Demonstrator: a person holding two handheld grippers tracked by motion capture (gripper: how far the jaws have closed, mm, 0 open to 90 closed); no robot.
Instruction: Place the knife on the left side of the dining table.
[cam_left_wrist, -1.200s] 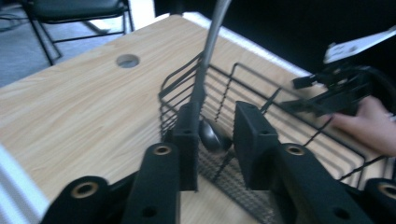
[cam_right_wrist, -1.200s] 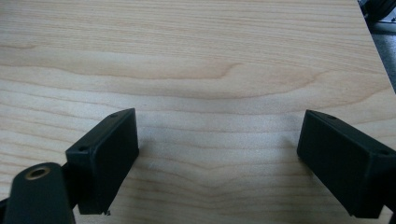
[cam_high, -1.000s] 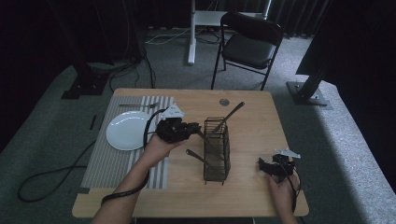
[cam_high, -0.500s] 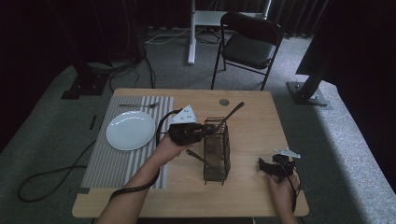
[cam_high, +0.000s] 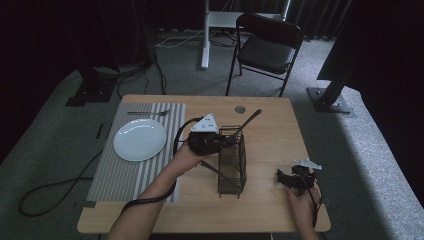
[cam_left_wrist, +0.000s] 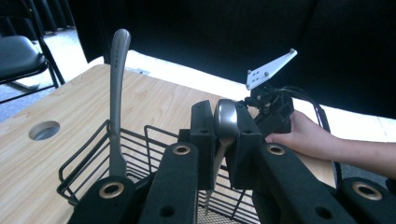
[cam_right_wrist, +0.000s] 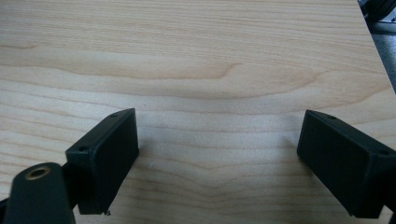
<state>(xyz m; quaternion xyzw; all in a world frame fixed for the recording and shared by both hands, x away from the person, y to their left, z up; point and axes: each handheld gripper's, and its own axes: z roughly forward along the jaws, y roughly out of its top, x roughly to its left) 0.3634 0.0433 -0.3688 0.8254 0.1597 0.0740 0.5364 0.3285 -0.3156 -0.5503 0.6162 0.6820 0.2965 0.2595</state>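
Observation:
My left gripper (cam_high: 220, 141) (cam_left_wrist: 227, 140) is shut on the handle of a silver utensil (cam_left_wrist: 226, 114), which hangs down into the black wire basket (cam_high: 232, 172) (cam_left_wrist: 93, 140); its lower end looks like fork tines. Another silver utensil (cam_left_wrist: 118, 84) (cam_high: 250, 120) stands in the basket's far corner and sticks out above the rim. A third utensil (cam_high: 210, 167) leans out of the basket's left side. My right gripper (cam_high: 284, 177) (cam_right_wrist: 217, 154) rests low at the table's right front, jaws wide open over bare wood.
A white plate (cam_high: 140, 139) lies on a striped placemat (cam_high: 125, 170) at the left, with a fork (cam_high: 147, 113) at the mat's far edge. A round cable hole (cam_high: 240, 108) is near the table's back edge. A black chair (cam_high: 267, 47) stands behind the table.
My left gripper has carried the utensil to the right, from beside the basket to over its far left rim. The right gripper has stayed where it was.

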